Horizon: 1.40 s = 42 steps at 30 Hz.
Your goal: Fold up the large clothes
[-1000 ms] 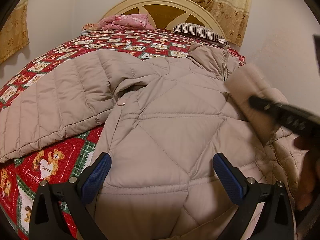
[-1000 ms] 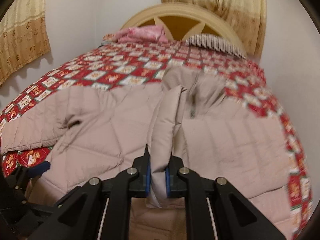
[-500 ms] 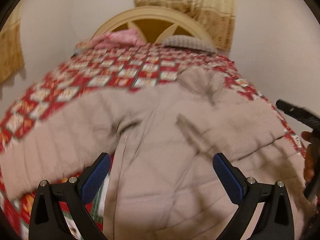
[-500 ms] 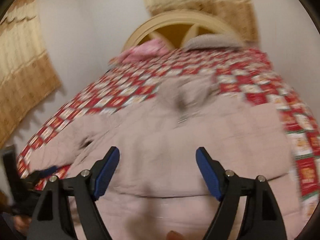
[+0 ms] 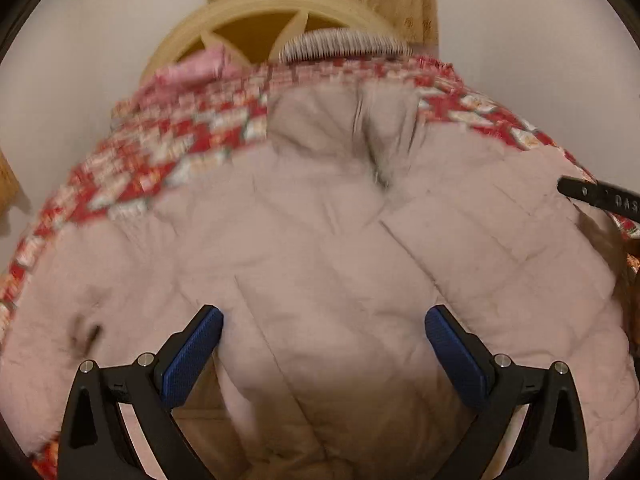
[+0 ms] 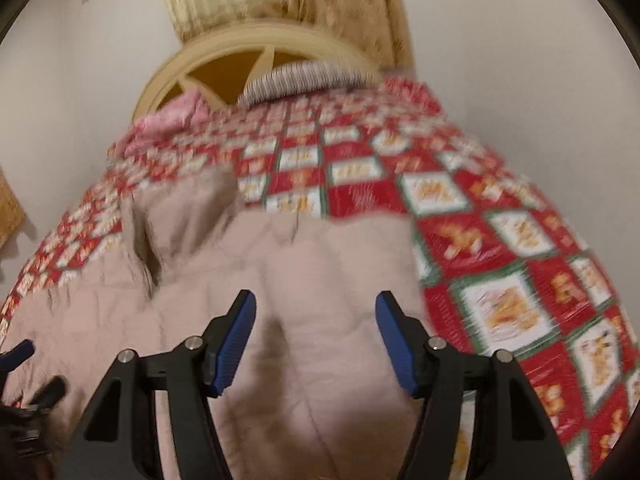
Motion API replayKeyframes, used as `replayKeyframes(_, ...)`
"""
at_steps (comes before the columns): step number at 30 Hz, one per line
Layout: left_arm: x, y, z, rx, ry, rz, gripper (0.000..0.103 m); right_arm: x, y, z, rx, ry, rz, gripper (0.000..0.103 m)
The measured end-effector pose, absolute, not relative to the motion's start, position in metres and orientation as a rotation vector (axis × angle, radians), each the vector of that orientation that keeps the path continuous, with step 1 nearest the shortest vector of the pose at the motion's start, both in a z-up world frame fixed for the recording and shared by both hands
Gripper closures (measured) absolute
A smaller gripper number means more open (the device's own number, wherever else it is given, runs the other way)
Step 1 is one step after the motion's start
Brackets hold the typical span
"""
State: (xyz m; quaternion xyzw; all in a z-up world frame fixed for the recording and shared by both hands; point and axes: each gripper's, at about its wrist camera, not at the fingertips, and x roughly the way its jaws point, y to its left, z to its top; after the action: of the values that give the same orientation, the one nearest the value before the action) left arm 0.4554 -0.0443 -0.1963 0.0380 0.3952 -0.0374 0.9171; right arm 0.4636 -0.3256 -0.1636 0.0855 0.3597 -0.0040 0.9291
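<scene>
The right gripper [image 6: 316,334] is seen with its jaws apart and closing, nothing pressed between the blue pads [image 6: 236,336]; a second ago a fold of the jacket was pinched there, so that fold has been released and laid down. The left gripper [image 5: 322,354] is held wide, empty, above the jacket's lower front, as it was before. Both have been swung across the bed [image 6: 500,240], and the pictures are blurred by it. One side fold is judged done, and a new grasp appears to be sought. The beige quilted jacket [image 5: 320,240] is spread on the red patterned bedspread, collar towards the headboard [image 5: 248,28], puffy, stitched in diamond panels, and one sleeve is stretched out to the left.
</scene>
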Motion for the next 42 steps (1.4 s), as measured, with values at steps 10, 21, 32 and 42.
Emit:
replayKeyframes(10,0.467,-0.036,-0.205,0.014,0.837,-0.096,0.001,0.455,-0.344,-0.196,0.274,0.763,-0.008,0.044)
replayKeyframes(21,0.473,-0.026,-0.206,0.025,0.842,-0.172,0.001,0.433,-0.341,-0.198,0.337,0.732,-0.072,0.048)
replayKeyframes(32,0.476,-0.026,-0.208,0.026,0.846,-0.182,0.001,0.441,-0.327,-0.203,0.241,0.784,-0.144,0.048)
replayKeyframes(42,0.476,-0.026,-0.210,0.033,0.847,-0.169,0.001,0.405,-0.289,-0.160,0.167,0.700,-0.178,0.014)
